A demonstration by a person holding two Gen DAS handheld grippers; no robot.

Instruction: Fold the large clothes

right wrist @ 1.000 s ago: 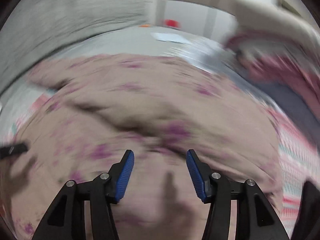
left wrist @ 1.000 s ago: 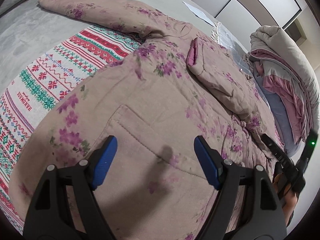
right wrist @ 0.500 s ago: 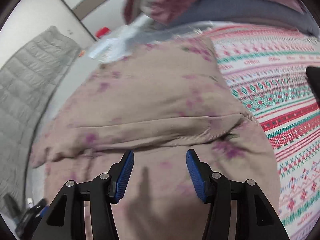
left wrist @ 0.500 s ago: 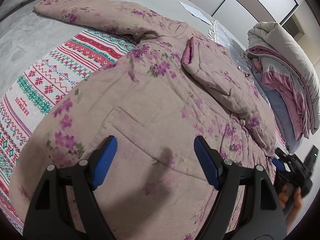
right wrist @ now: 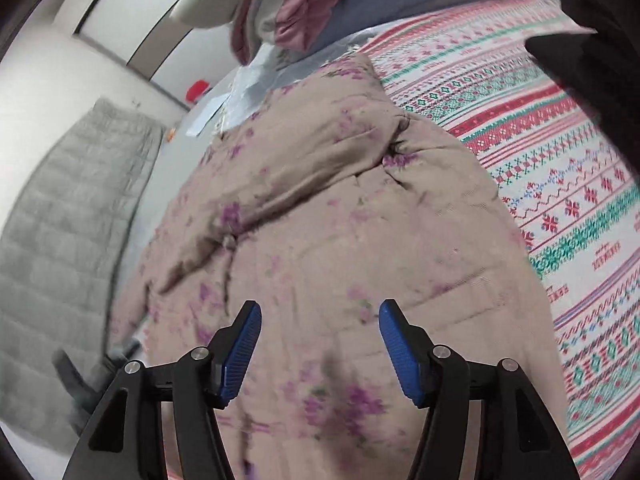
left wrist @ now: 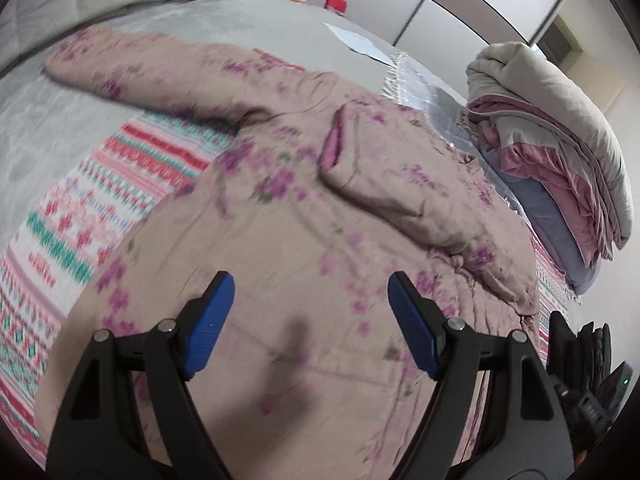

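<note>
A large padded beige coat with purple flowers (left wrist: 320,216) lies spread on a patterned blanket (left wrist: 80,216). One sleeve (left wrist: 160,76) stretches out to the far left; the other sleeve (left wrist: 400,188) is folded across the chest. My left gripper (left wrist: 310,316) hovers open above the coat's lower front, nothing between its blue pads. In the right wrist view the same coat (right wrist: 320,220) fills the middle. My right gripper (right wrist: 320,344) hangs above it, its jaws opening and empty. The right gripper's black body (left wrist: 584,380) shows at the lower right edge of the left wrist view.
A stack of folded quilts (left wrist: 560,160) sits at the right by the coat's shoulder. The blanket (right wrist: 560,160) stretches right of the coat. Grey bedding (left wrist: 60,128) lies beyond, with a grey quilted panel (right wrist: 64,240), a paper sheet (left wrist: 356,42) and a red object (left wrist: 334,2) farther back.
The right gripper has swung across and rolled, its view turning from the coat's middle to its right side, and its jaws stand wider. The left gripper rose slightly, still open.
</note>
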